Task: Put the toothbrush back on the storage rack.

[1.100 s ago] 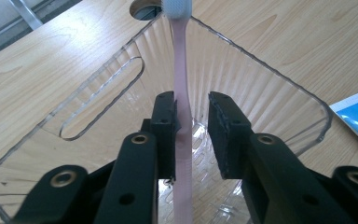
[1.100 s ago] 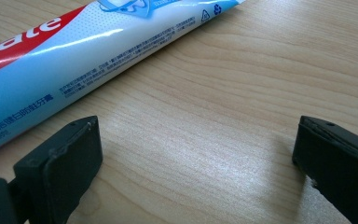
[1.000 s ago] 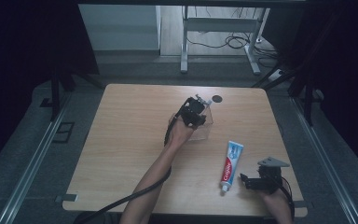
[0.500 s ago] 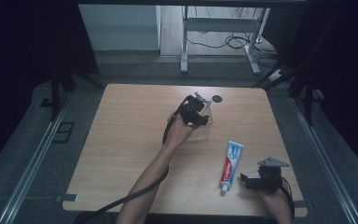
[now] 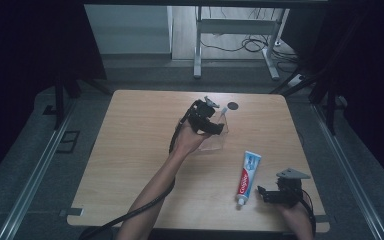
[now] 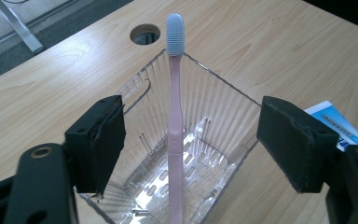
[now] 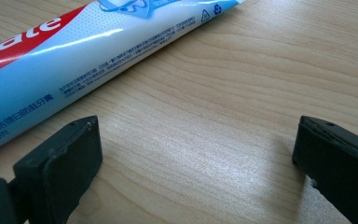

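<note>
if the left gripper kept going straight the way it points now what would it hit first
Most likely the pink toothbrush standing in the clear ribbed plastic holder, straight ahead between the left gripper's open jaws. They have just been opening and don't touch it. Depth is hard to judge.

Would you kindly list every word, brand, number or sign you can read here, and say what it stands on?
"gate": red band of the toothpaste tube, right gripper view; the start of the brand name is cut off.
Recycling symbols: near the tube's crimped end.
Small dark print in East Asian characters along the tube: too small to read.
Toothbrush and clear holder: no text.
</note>
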Demonstrator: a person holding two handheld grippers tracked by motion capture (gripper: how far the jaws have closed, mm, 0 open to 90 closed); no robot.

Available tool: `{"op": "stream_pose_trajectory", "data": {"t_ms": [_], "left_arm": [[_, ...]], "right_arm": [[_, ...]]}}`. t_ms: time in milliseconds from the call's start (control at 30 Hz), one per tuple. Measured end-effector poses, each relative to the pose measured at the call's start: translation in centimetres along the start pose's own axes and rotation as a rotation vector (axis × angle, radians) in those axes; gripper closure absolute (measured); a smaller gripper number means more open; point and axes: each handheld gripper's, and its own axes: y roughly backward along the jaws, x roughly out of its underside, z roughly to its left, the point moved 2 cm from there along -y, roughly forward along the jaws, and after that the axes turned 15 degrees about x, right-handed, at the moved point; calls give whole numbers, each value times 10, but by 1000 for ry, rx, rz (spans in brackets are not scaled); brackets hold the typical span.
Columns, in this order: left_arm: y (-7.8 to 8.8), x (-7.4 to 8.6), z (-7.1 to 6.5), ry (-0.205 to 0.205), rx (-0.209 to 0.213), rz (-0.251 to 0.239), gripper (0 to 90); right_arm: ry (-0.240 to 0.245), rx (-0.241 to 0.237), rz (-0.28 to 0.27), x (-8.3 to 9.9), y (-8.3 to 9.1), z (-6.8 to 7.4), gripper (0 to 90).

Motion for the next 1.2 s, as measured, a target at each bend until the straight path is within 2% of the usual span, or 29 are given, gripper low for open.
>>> {"op": "stream_pose_trajectory", "data": {"t_ms": [167,400,933,1200], "left_arm": [[6,3,1,10,10,-13,204],[20,11,7,46,53,-43,185],[41,26,7,23,59,-68,147],[49,37,9,28,64,-79,141]], "right_arm": [[1,0,0,0,0,0,8],[1,0,0,0,0,0,8],[1,0,1,0,0,0,8],[1,0,1,0,0,0,8]]}}
